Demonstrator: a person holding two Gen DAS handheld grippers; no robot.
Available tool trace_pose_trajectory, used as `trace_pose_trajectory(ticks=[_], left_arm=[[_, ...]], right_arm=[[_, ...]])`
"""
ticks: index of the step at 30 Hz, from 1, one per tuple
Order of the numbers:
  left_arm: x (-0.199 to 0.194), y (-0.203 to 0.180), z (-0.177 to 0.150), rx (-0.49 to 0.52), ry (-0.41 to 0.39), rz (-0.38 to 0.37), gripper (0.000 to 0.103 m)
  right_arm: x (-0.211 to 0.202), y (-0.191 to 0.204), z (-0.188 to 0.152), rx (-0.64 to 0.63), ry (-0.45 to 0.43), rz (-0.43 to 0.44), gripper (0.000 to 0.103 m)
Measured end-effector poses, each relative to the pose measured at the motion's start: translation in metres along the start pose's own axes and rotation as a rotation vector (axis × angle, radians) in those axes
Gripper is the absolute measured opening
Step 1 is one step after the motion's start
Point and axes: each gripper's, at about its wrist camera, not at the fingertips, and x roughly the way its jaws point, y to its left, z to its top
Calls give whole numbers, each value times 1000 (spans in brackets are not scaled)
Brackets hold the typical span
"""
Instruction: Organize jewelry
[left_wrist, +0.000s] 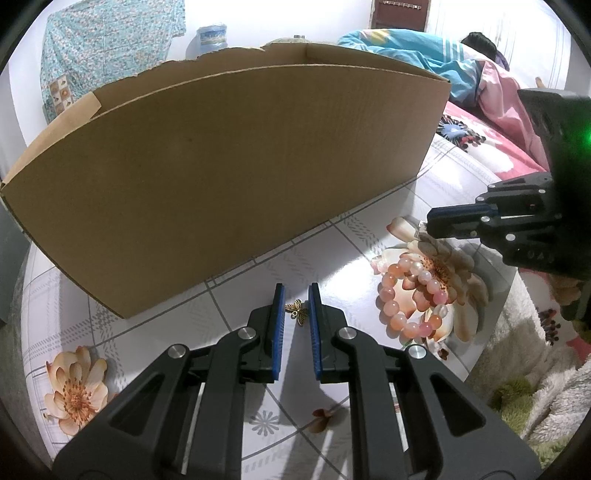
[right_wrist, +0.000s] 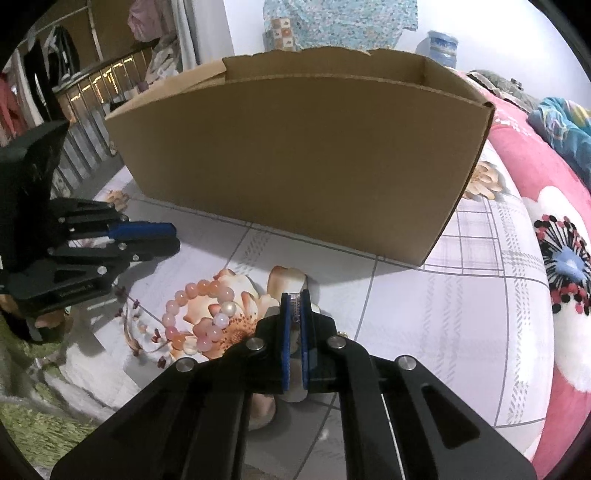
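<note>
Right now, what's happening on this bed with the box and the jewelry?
A person is sorting jewelry with handheld tongs, in front of an open cardboard box. The right tongs are shut on a small silvery piece; what it is can't be told. The left tongs sit slightly apart around a little gold butterfly charm lying on the floral sheet, not clearly pinching it. A pink bead bracelet lies on the sheet between the two tongs, untouched.

no readable text, labels or numbers anywhere
</note>
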Motion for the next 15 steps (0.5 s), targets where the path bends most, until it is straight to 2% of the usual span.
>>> trace_pose_trajectory(ticks=[8, 15], left_arm=[[-11, 2, 2, 2, -33, -10, 12], [-40, -3, 6, 14, -91, -8, 12]], right_arm=[[-15, -1, 2, 23, -42, 17, 5], [-41, 3, 7, 15, -138, 50, 5]])
